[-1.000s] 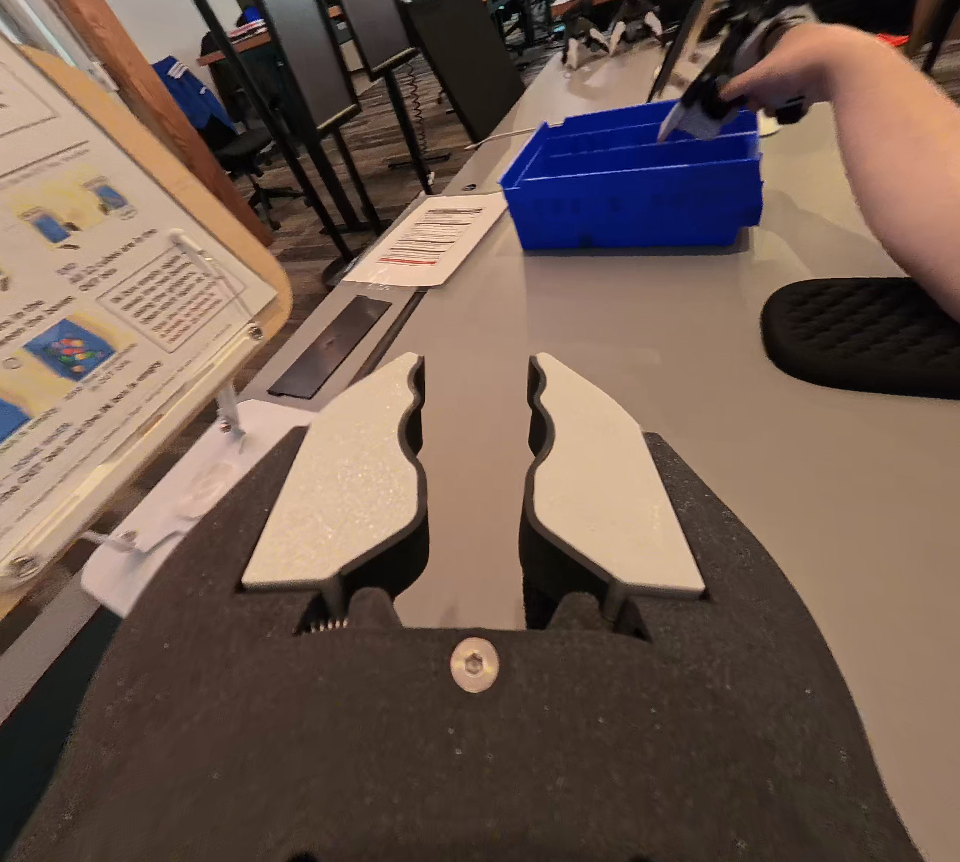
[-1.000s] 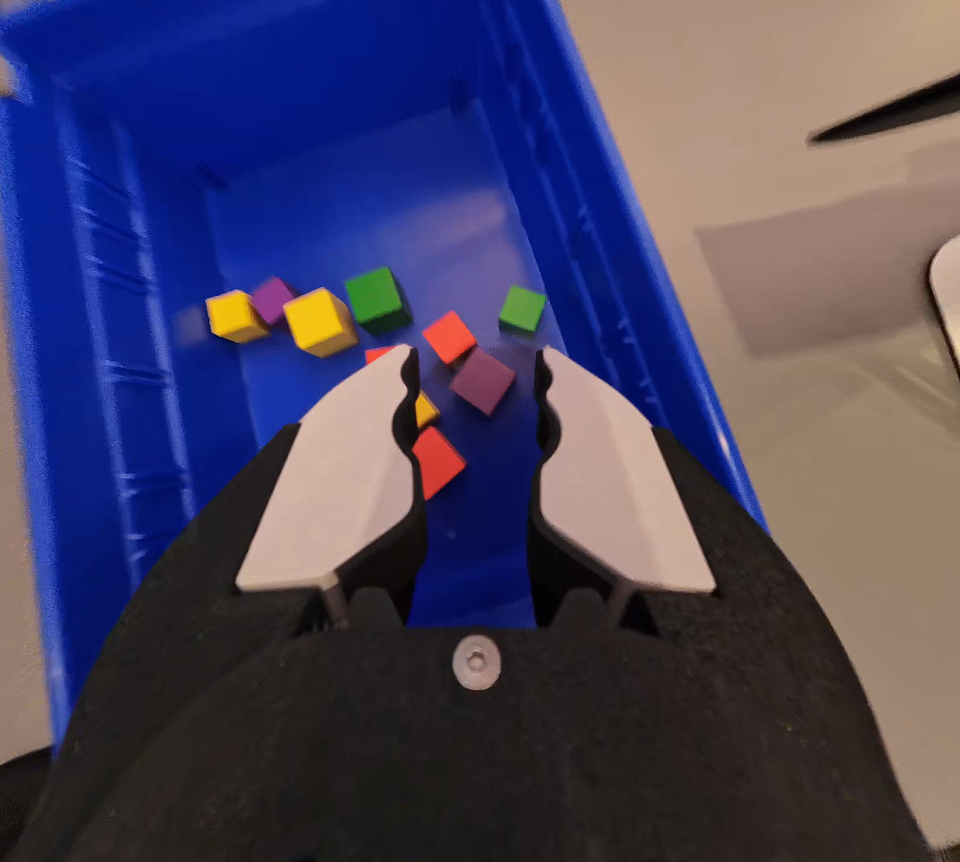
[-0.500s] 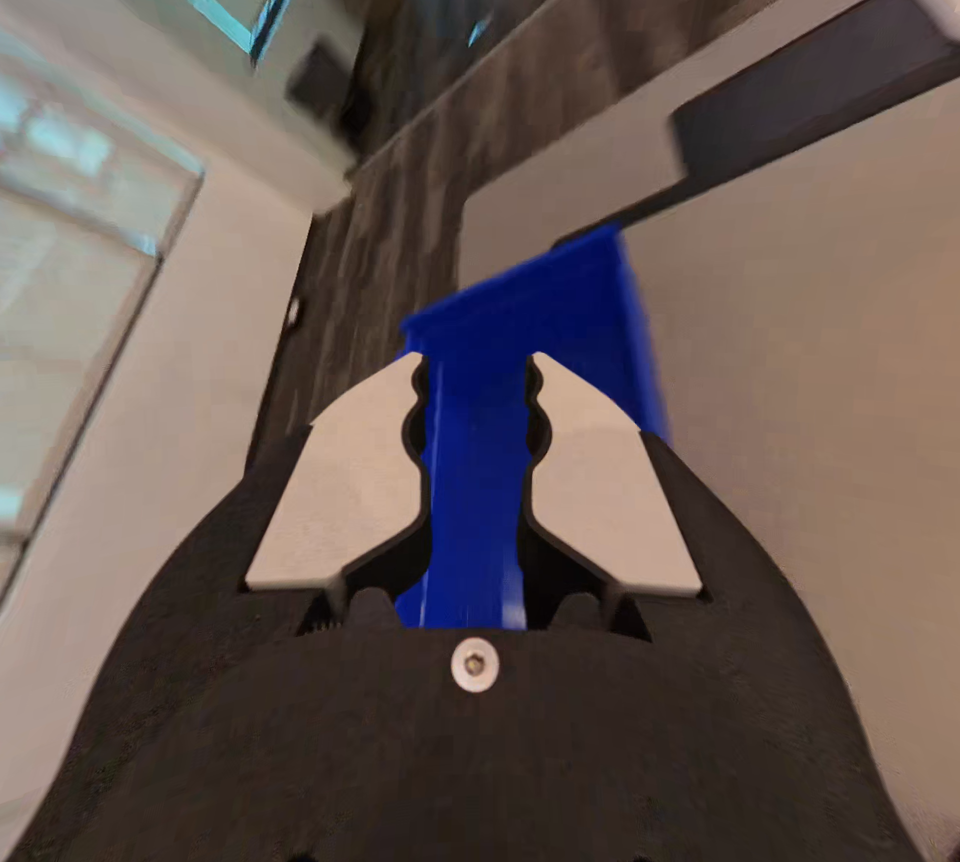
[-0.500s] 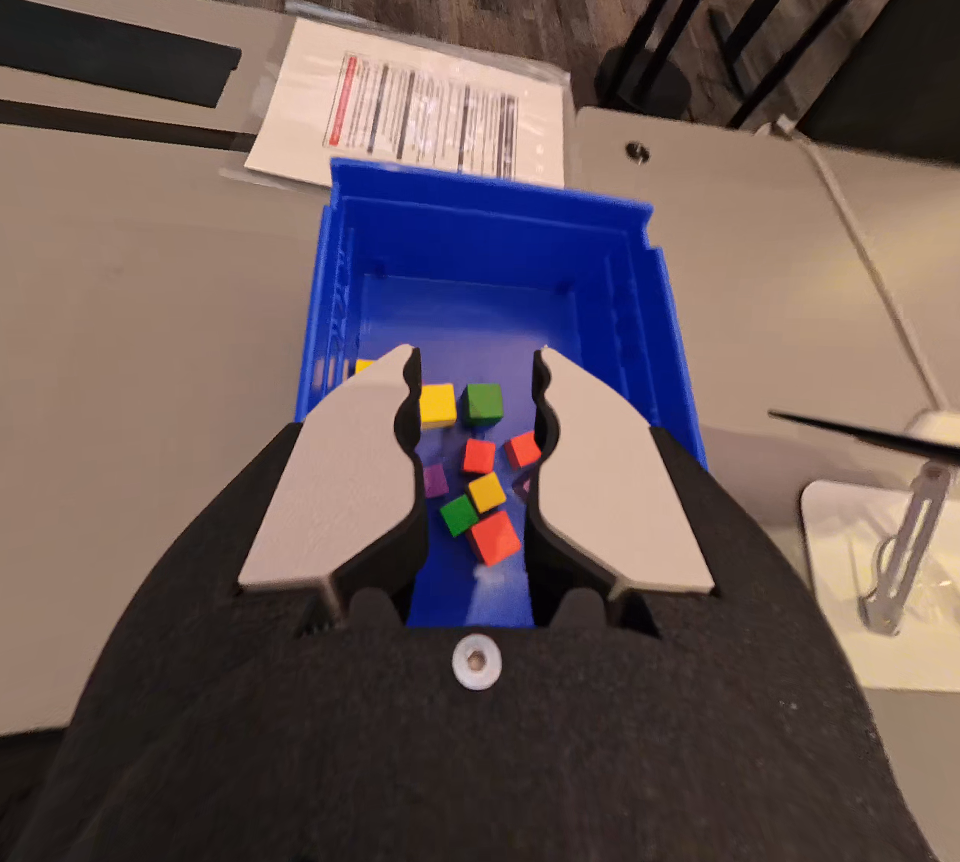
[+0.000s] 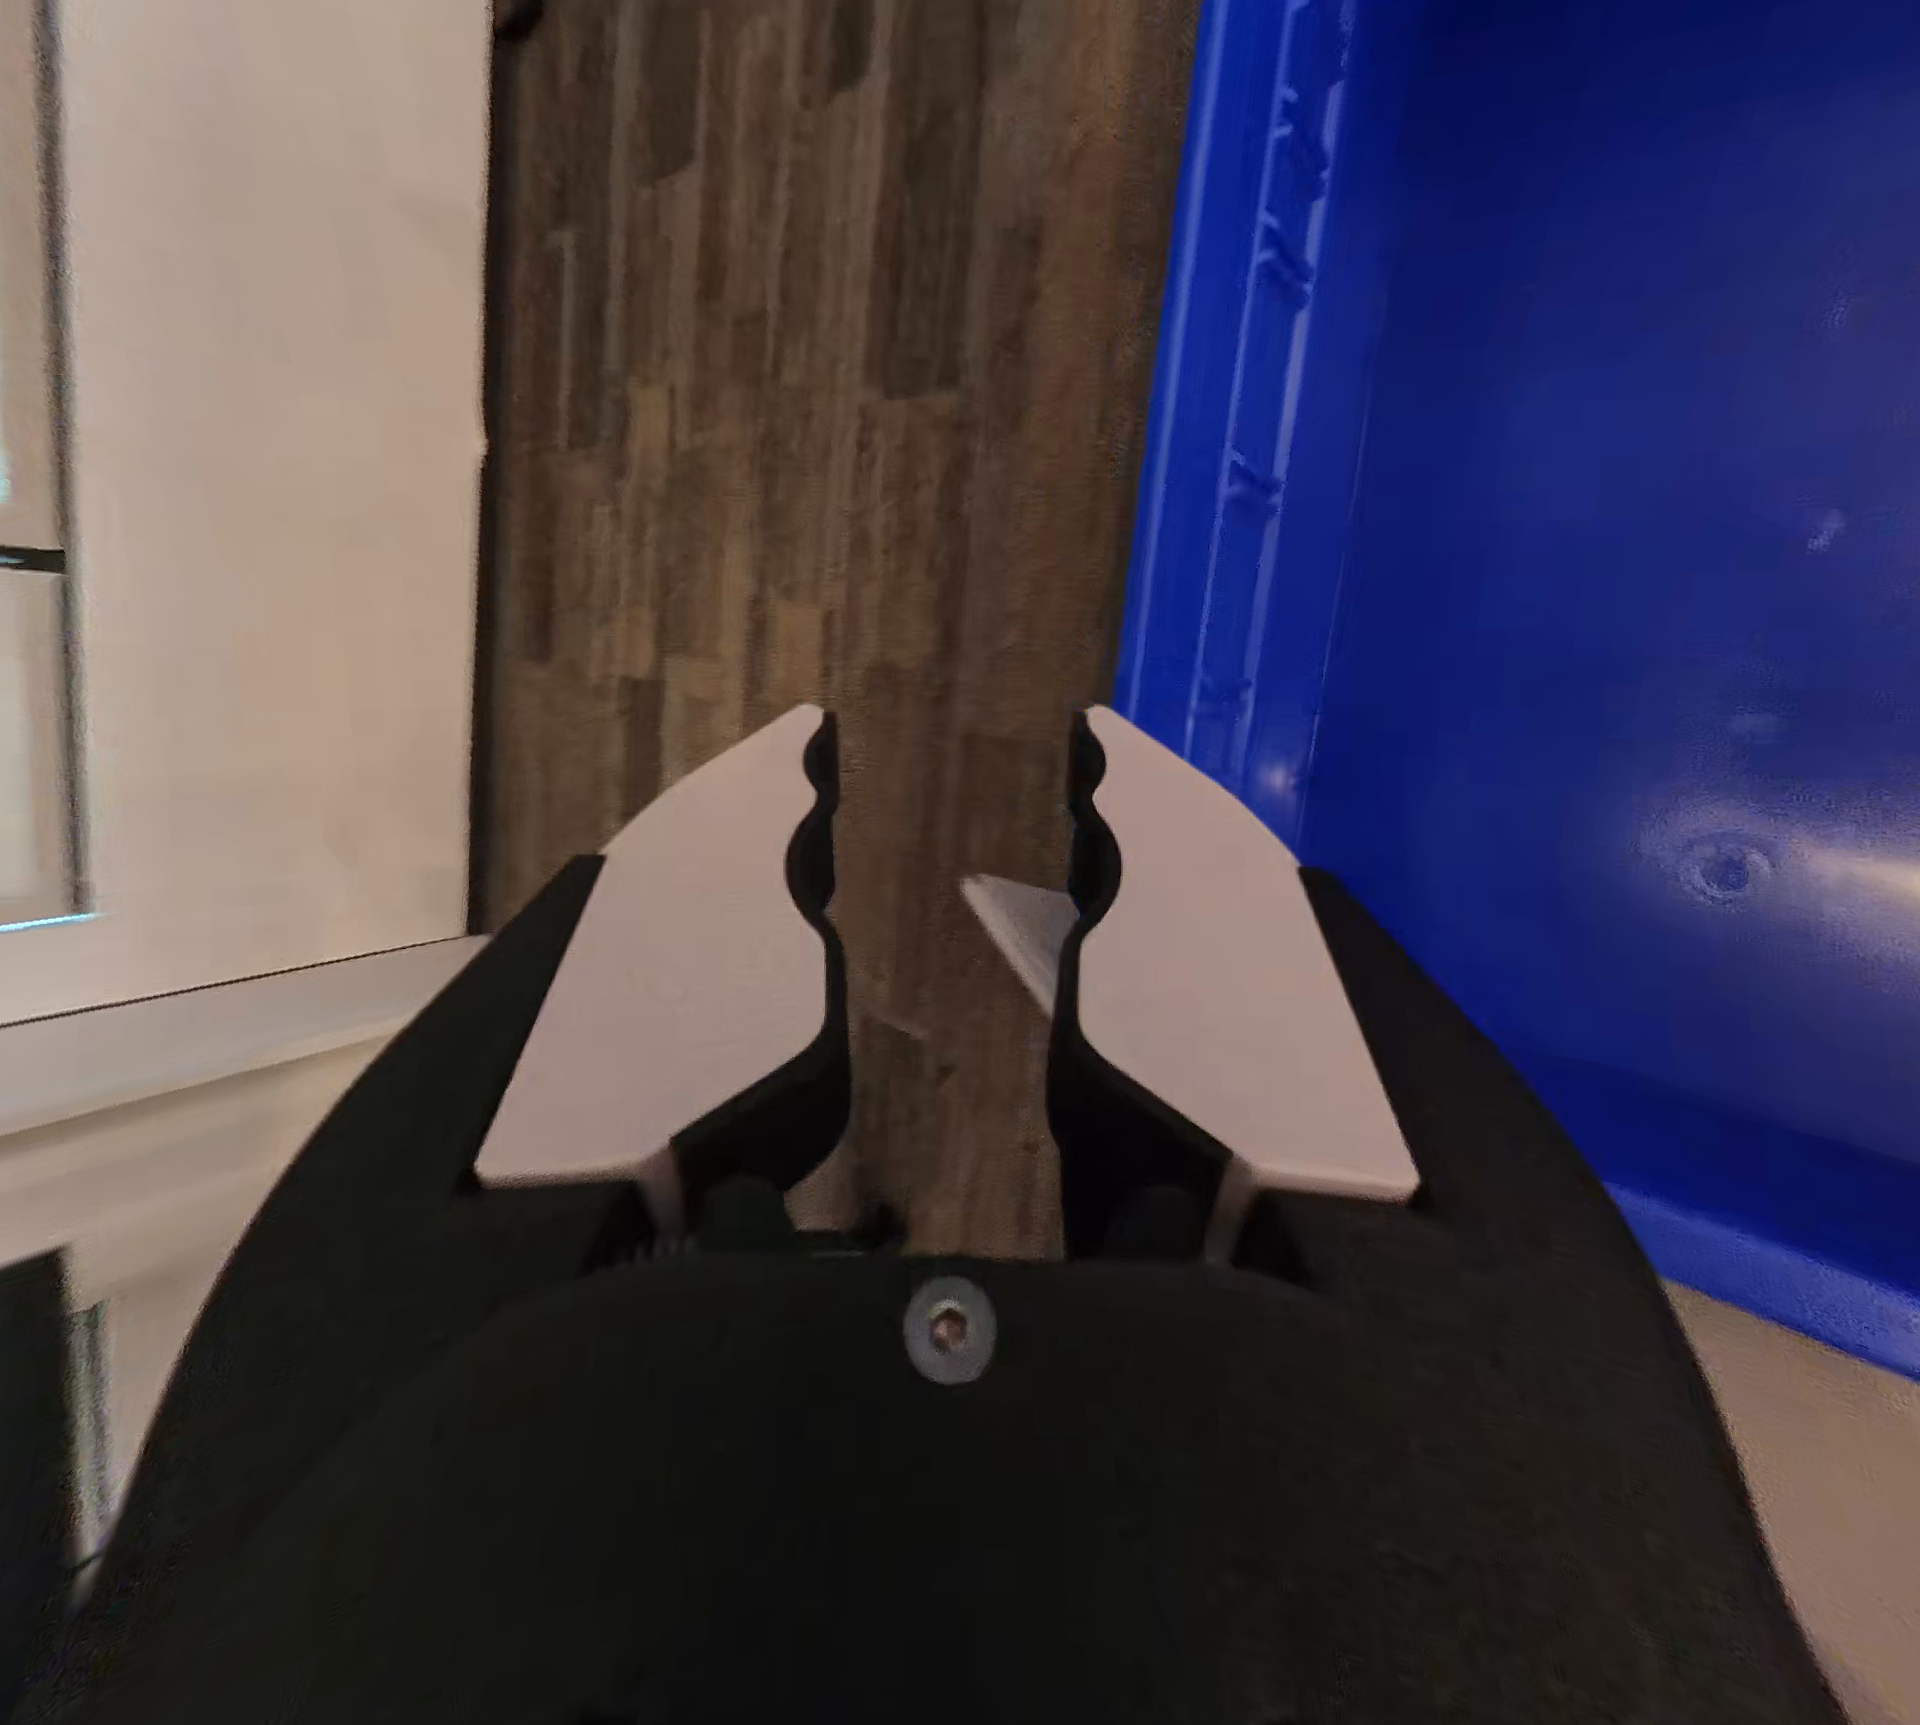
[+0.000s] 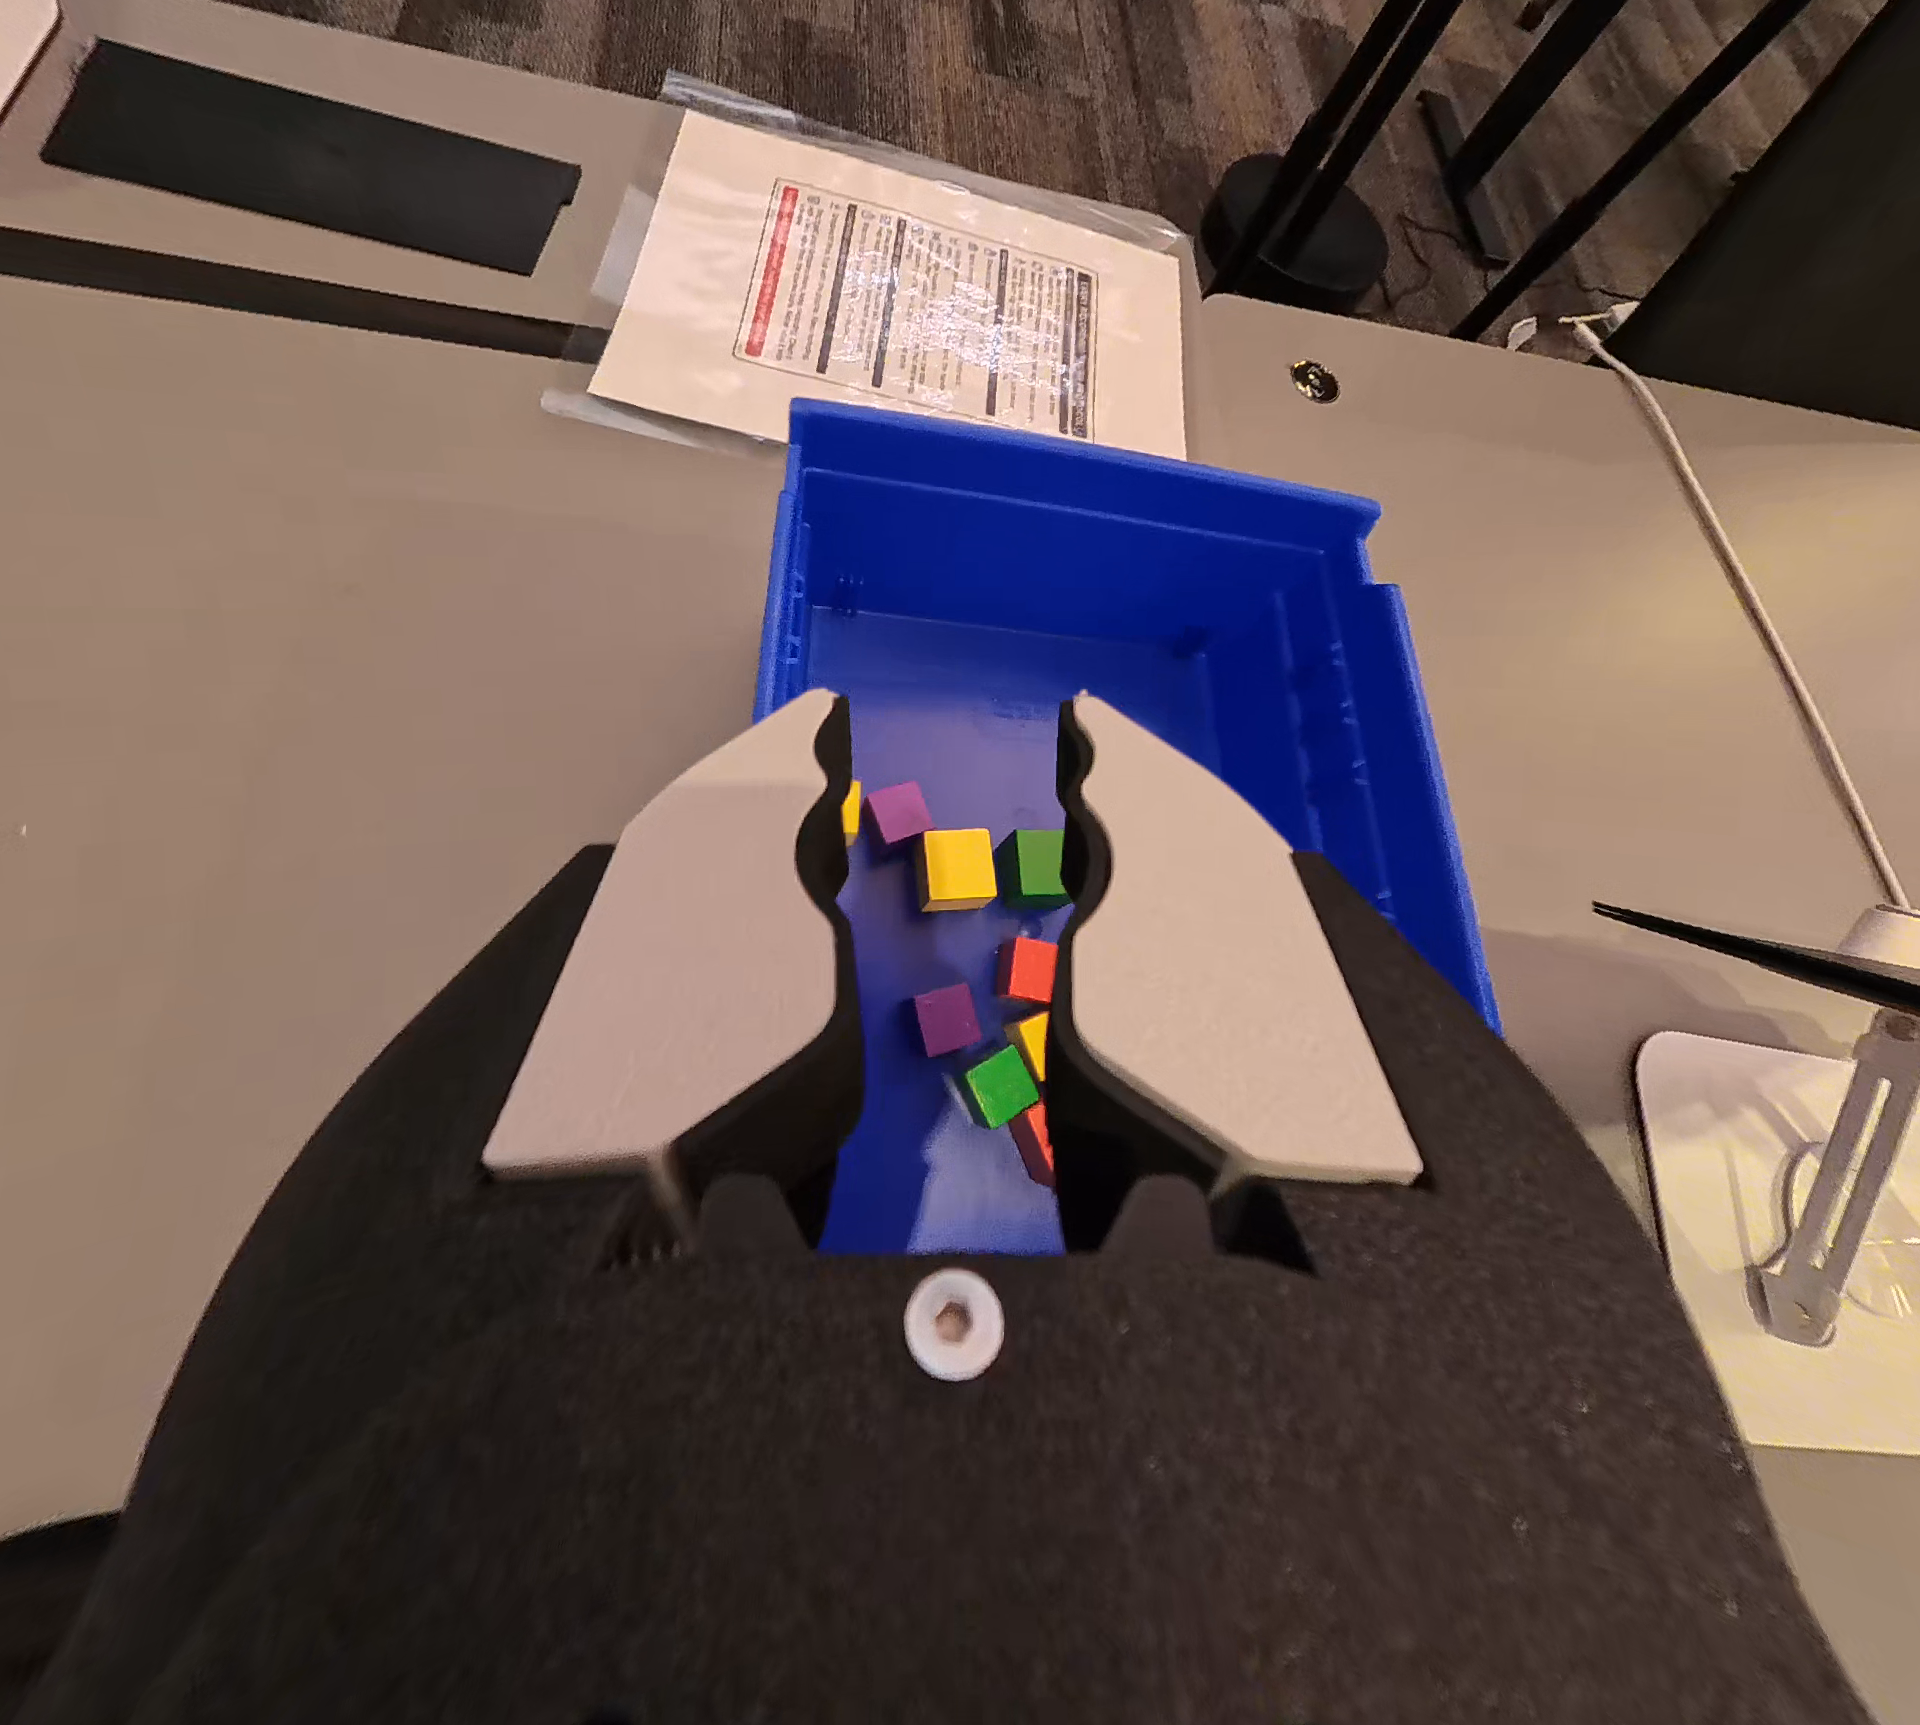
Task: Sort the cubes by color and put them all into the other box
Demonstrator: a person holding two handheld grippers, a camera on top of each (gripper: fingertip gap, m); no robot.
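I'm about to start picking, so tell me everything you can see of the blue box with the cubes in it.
The blue box is a glossy plastic bin, rectangular, open-topped, with ribbed side walls and a stepped rim. It sits flat on the grey table, its far end by a bagged printed sheet. Loose yellow, purple, green and red cubes lie mixed on its floor. The right gripper hovers open above it, touching nothing.

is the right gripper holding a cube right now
No, the right gripper is open and empty above the blue box, with the cubes, such as a yellow cube, lying on the box's floor.
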